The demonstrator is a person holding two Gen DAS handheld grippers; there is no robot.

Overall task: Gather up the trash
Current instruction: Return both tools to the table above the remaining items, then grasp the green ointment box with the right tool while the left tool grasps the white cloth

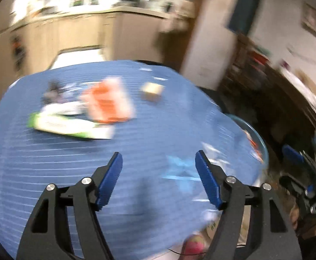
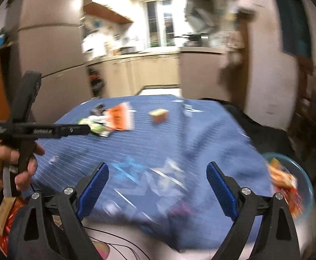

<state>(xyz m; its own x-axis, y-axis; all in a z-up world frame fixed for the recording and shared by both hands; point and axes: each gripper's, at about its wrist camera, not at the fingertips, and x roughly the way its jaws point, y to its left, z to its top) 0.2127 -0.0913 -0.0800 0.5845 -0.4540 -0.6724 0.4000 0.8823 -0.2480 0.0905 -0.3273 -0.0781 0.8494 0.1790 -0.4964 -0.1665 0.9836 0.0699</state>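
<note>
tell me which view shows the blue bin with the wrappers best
The right wrist view: the blue bin sits at the table's right edge with its round rim and the red and yellow wrappers inside showing. The left wrist view catches only a blurred arc of its rim, partly hidden behind the tablecloth.

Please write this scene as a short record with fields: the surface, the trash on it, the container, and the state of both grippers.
surface: table with blue striped cloth
trash on cloth: orange packet, green and white wrapper, small brown box
container: blue bowl at the table's right edge, holding red and yellow wrappers
left gripper: open, nothing between the fingers
right gripper: open, nothing between the fingers
image quality: blurred, small details unclear
</note>
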